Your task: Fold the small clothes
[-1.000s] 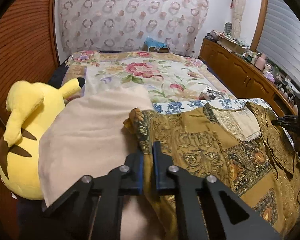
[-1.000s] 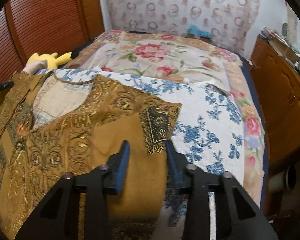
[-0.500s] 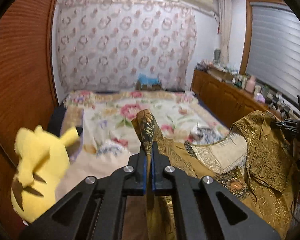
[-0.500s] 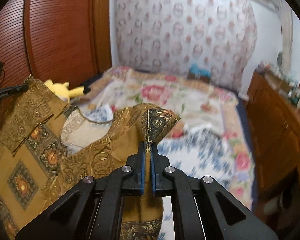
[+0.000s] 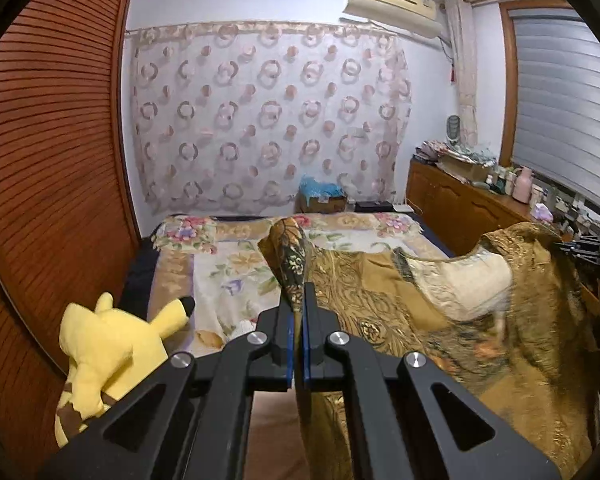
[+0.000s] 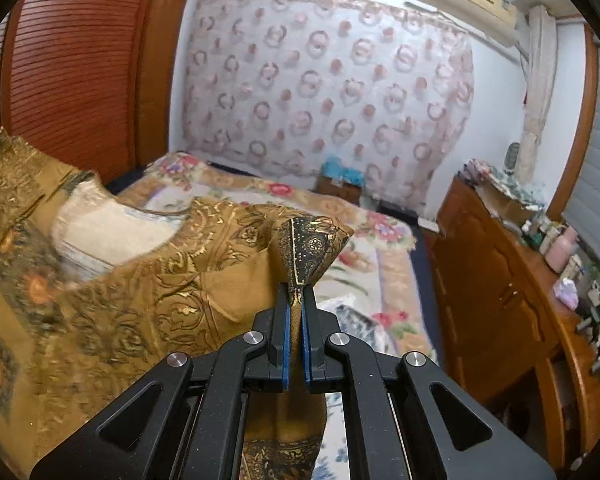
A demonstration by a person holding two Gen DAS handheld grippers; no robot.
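A small mustard-gold patterned top (image 5: 412,312) with a pale neckline lining hangs in the air above the bed, stretched between both grippers. My left gripper (image 5: 299,304) is shut on one dark-trimmed sleeve end, which sticks up past its fingers. My right gripper (image 6: 296,300) is shut on the other sleeve end of the top (image 6: 140,292). In the left wrist view the right gripper (image 5: 580,246) shows at the far right, holding the cloth's other shoulder. The garment's lower part hangs out of sight below both grippers.
A bed with a floral quilt (image 5: 236,264) lies below. A yellow plush toy (image 5: 108,348) sits at the bed's left side by a wooden slatted wardrobe (image 5: 52,168). A wooden dresser (image 6: 512,300) crowded with small items runs along the right. A patterned curtain (image 5: 268,116) covers the far wall.
The right gripper's jaws have shut on the sleeve end. Both grippers have risen, lifting the gold top off the bed so it hangs between them; the views have tilted up toward the far wall.
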